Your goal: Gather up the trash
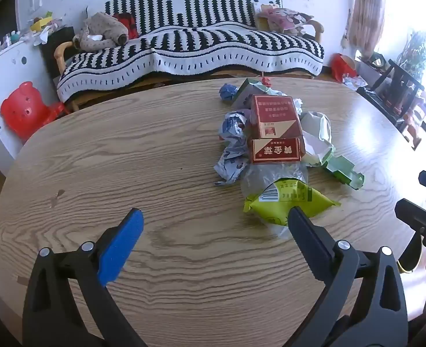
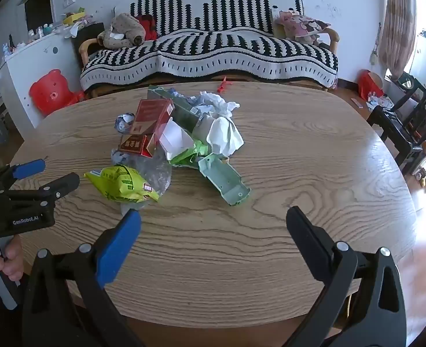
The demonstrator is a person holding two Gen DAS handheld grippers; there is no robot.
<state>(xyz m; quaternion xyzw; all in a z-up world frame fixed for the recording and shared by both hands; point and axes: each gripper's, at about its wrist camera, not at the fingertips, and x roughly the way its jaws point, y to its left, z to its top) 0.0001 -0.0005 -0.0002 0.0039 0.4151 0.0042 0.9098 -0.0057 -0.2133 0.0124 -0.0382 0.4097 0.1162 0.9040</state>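
On the oval wood-grain table [image 1: 126, 159], the trash sits heaped around a glossy red carton [image 1: 275, 128]. Crumpled blue-white paper [image 1: 231, 147] lies just left of the carton, a puffy yellow-green foil pouch [image 1: 288, 198] nearer the camera on clear crinkled plastic, a torn pale-green box [image 2: 224, 180] to its right, and soft white tissue [image 2: 223, 134] beside that. The left gripper [image 1: 214, 219] and right gripper [image 2: 213, 219] hover over bare tabletop with jaws spread wide, holding nothing.
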